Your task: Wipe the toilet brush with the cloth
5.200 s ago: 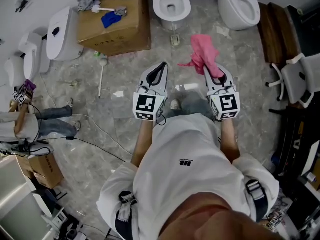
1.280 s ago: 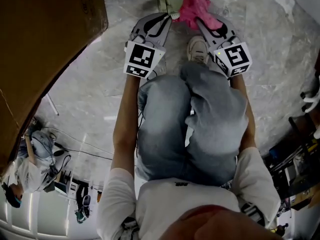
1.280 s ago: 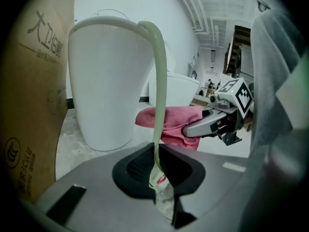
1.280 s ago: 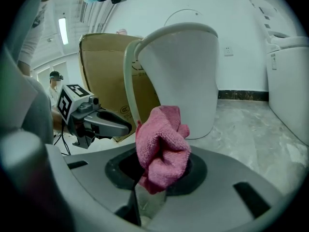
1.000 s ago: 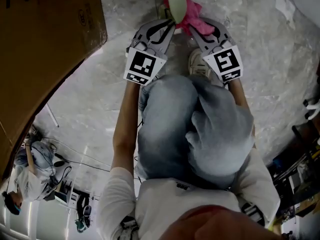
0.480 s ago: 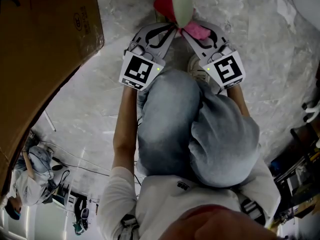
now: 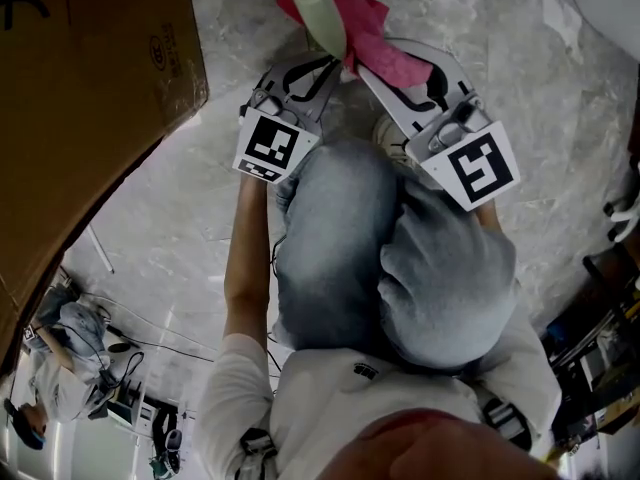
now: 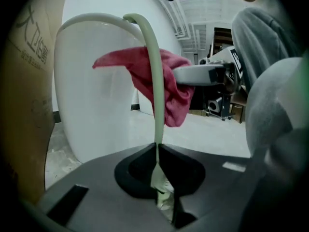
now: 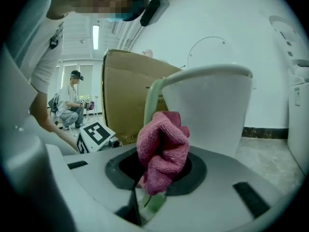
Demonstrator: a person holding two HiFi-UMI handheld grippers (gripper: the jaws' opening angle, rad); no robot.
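Note:
The toilet brush's pale green handle (image 7: 322,16) rises from my left gripper (image 7: 330,64), which is shut on it. In the left gripper view the handle (image 8: 155,86) runs up from the closed jaws of the left gripper (image 8: 157,151) and curves over to the left at the top. The pink cloth (image 7: 368,40) is wrapped against the handle, and my right gripper (image 7: 366,66) is shut on it. From the left gripper's side the cloth (image 8: 169,88) drapes round the handle. In the right gripper view the right gripper (image 9: 153,164) pinches the bunched cloth (image 9: 162,146) with the handle (image 9: 151,100) behind.
A white toilet (image 8: 96,95) stands close behind the brush, also the white toilet (image 9: 212,105). A big cardboard box (image 7: 80,98) fills the left. The person's bent knees (image 7: 390,258) sit just under both grippers. Another person (image 9: 70,105) crouches far off.
The brush handle has tilted over to the left and the cloth has shifted along it. My right gripper has come up nearer the head camera and moved right. Both grips are unchanged.

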